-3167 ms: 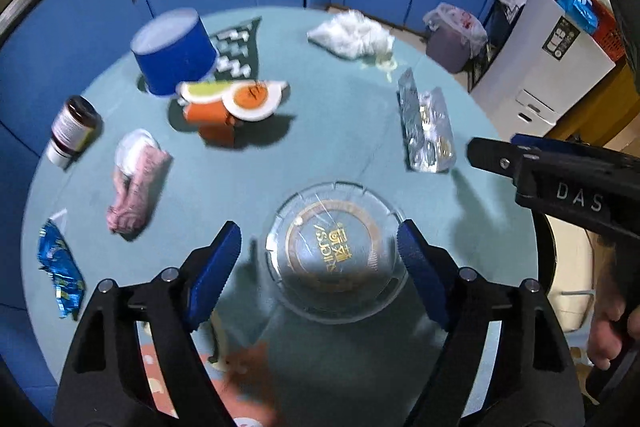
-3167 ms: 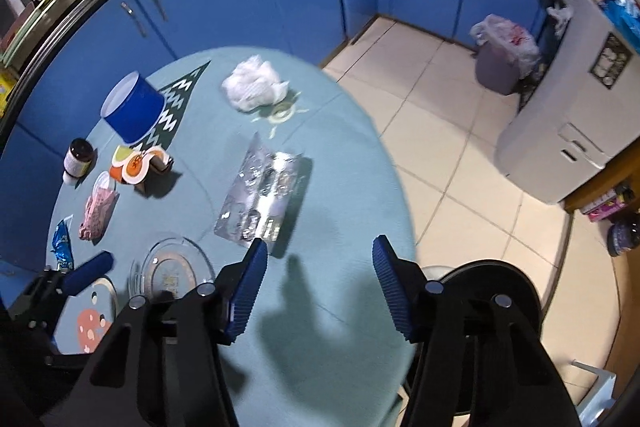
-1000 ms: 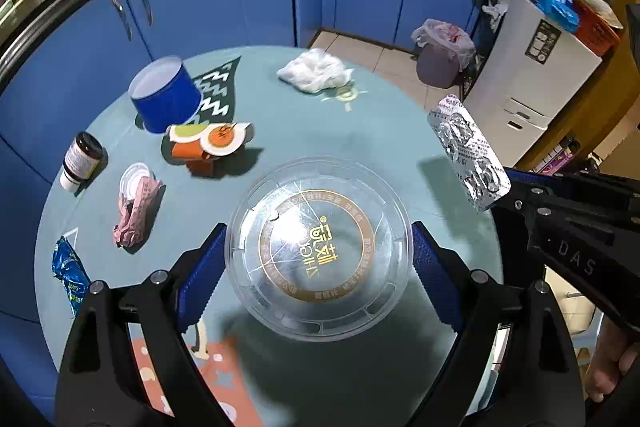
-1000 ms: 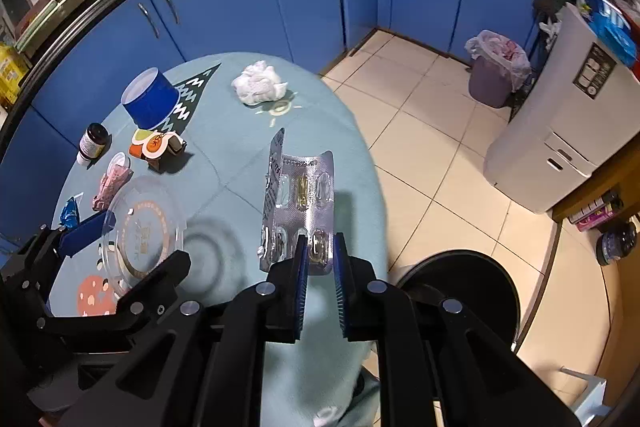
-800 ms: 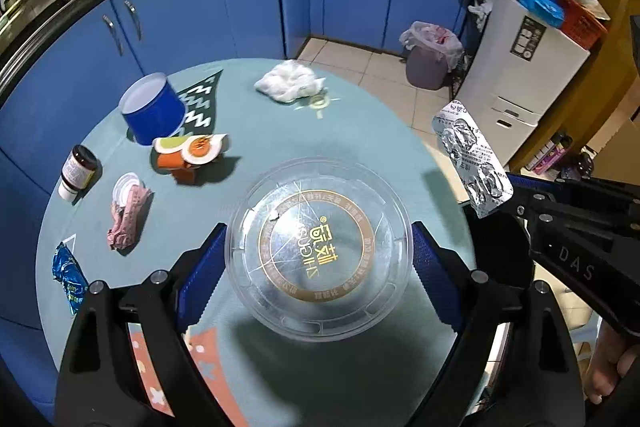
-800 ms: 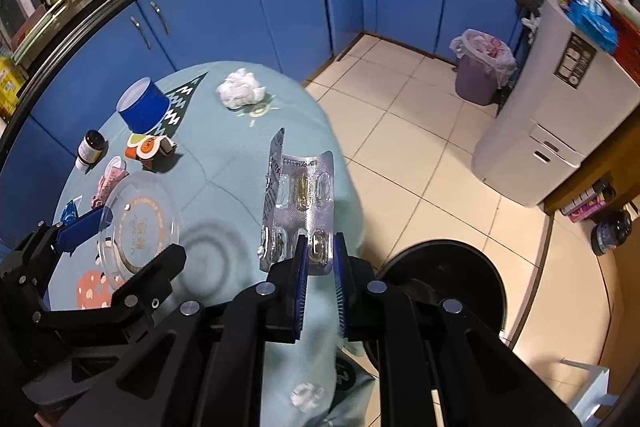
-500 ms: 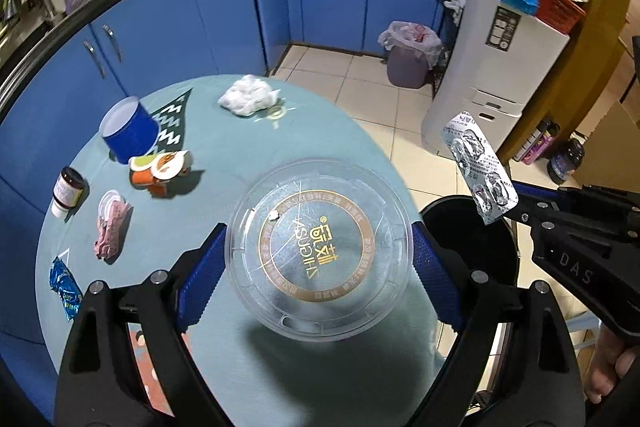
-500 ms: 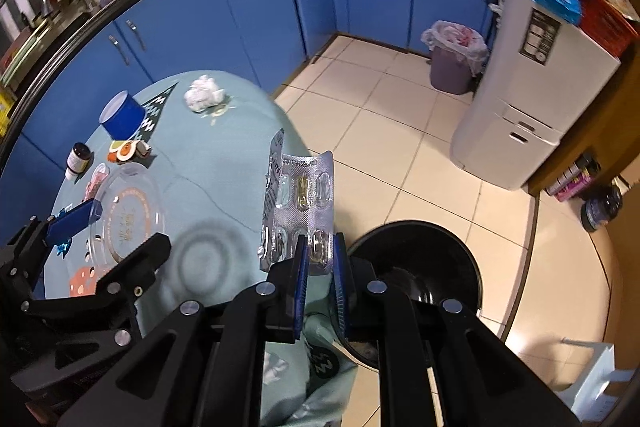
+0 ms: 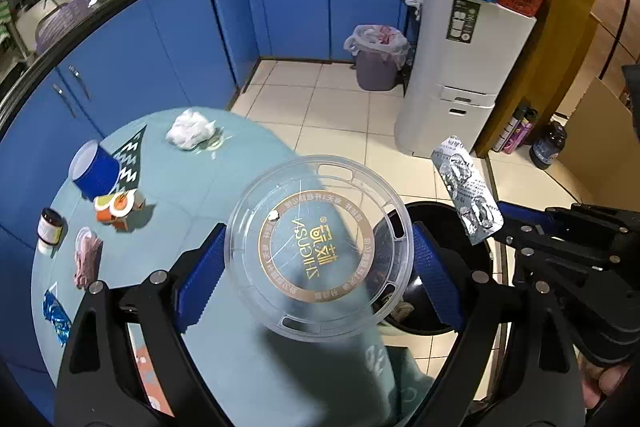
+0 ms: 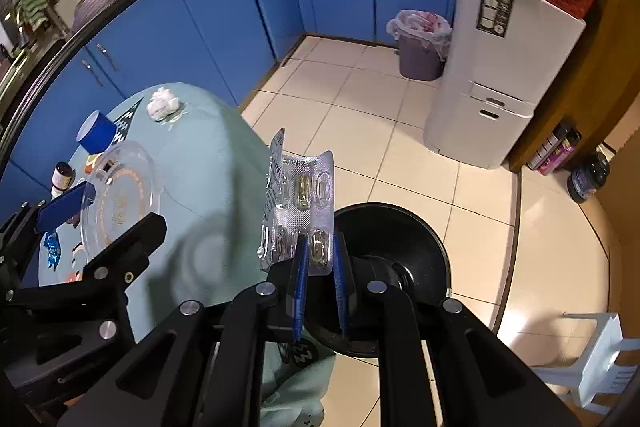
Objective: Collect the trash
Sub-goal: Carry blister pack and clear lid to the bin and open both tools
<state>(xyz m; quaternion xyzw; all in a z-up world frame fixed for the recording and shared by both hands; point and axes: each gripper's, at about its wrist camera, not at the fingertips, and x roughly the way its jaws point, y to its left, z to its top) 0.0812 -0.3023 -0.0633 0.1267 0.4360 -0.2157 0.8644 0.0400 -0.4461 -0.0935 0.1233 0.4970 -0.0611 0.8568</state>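
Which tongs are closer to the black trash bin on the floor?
Right, I think. The right tongs hold the pill blister pack right above the black trash bin. The left tongs hold the clear plastic lid over the table edge beside it.

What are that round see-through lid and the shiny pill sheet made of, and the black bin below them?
The lid looks like thin clear plastic: the table and bin show through it, and its rim is moulded with slots. The pill sheet seems to be silvery foil with clear plastic bubbles; it glints and creases. The bin is glossy black, probably plastic, though the pictures leave that open.
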